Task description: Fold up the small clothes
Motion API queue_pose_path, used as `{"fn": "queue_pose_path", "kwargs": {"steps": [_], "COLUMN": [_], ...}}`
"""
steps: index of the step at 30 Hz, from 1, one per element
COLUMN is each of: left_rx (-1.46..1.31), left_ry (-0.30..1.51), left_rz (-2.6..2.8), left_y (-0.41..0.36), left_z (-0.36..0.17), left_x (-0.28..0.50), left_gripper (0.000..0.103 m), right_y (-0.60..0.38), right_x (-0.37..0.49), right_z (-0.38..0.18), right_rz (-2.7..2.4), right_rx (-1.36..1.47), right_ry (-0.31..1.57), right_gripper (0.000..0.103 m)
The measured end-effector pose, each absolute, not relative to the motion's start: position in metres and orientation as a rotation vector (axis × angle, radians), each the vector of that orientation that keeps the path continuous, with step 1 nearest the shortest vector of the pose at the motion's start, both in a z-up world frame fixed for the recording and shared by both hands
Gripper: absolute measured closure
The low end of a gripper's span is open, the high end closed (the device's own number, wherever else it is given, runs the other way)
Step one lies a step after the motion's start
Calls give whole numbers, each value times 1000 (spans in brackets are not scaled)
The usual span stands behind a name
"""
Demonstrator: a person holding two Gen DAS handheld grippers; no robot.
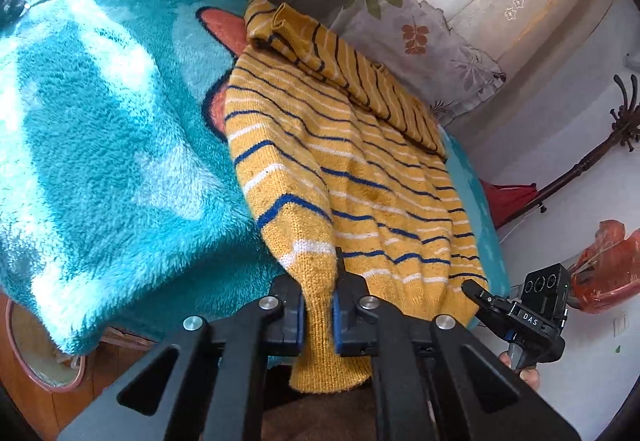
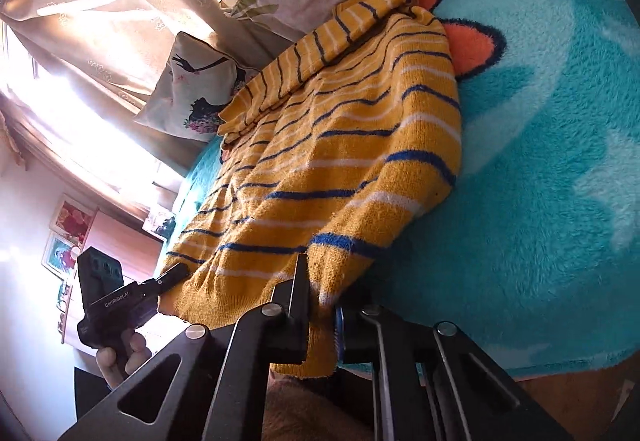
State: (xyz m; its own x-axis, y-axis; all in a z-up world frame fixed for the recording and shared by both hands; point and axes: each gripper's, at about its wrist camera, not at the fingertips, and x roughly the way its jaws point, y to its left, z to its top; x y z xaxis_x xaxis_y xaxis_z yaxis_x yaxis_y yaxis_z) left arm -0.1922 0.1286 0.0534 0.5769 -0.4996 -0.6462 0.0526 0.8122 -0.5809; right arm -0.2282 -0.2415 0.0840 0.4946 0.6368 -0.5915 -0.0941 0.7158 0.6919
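On the teal fleece blanket (image 1: 100, 161) covering the bed, both the left gripper (image 1: 318, 305) and right gripper (image 2: 324, 305) are pinching the striped yellow sweater (image 1: 340, 169) hem in their jaws, so uneven pulling is probably risking a crooked fold.

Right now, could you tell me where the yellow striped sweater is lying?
The yellow striped sweater lies spread on the teal blanket beside the floral pillow; its near hem hangs over the edge, pinched by the left tool and the right tool.
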Motion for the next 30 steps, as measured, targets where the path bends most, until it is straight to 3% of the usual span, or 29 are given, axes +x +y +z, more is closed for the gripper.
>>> {"fn": "queue_pose_path", "kwargs": {"steps": [7, 16, 25, 30], "left_rx": [-520, -567, -479, -474], "left_ry": [794, 856, 826, 925], "left_rz": [-406, -376, -335, -281], "left_y": [126, 140, 129, 118], "left_z": [83, 68, 136, 126], "left_x": [-245, -219, -77, 44], "left_gripper": [94, 94, 94, 94], "right_y": [-247, -242, -224, -227], "right_x": [-277, -248, -116, 2], "right_z": [141, 133, 170, 147], "right_rz": [594, 598, 607, 540], "right_rx": [550, 552, 420, 452], "right_ry": [825, 886, 833, 879], "right_gripper": [94, 94, 94, 94]}}
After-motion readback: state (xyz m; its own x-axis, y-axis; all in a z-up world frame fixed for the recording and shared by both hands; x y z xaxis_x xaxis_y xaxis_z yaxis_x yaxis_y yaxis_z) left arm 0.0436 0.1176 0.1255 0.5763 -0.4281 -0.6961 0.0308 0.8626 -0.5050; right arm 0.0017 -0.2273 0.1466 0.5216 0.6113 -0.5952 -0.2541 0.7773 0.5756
